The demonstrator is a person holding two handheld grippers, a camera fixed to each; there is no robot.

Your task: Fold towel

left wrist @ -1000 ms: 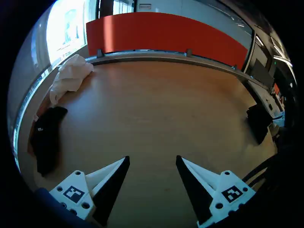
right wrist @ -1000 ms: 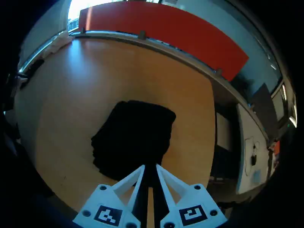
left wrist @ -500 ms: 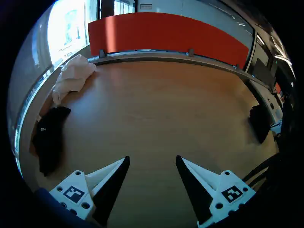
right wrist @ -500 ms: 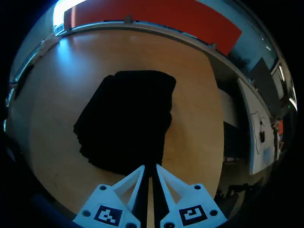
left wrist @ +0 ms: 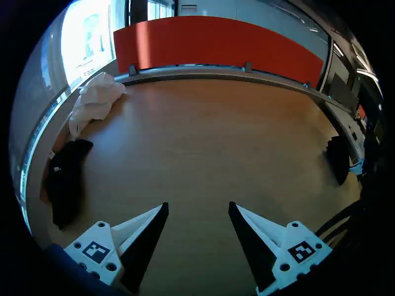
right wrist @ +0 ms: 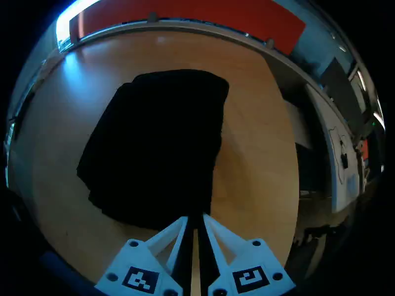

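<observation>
right gripper (right wrist: 195, 216) pinching the near edge of a soft black fabric towel (right wrist: 158, 143) on a smooth wooden table (right wrist: 256, 163).
the towel lay flat, straight ahead of its nearly closed fingers, long axis running away from them; the left gripper (left wrist: 198, 203) hovered wide open, well apart, with a crumpled white cloth (left wrist: 96, 96) far off.

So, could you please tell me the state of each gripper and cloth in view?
Black fabric towel: spread out on the wooden table.
Right gripper: shut on that towel's near edge.
Left gripper: open, empty.
White crumpled cloth: heaped at the table's far corner.
Small black cloth: bunched by the table's left edge.
</observation>
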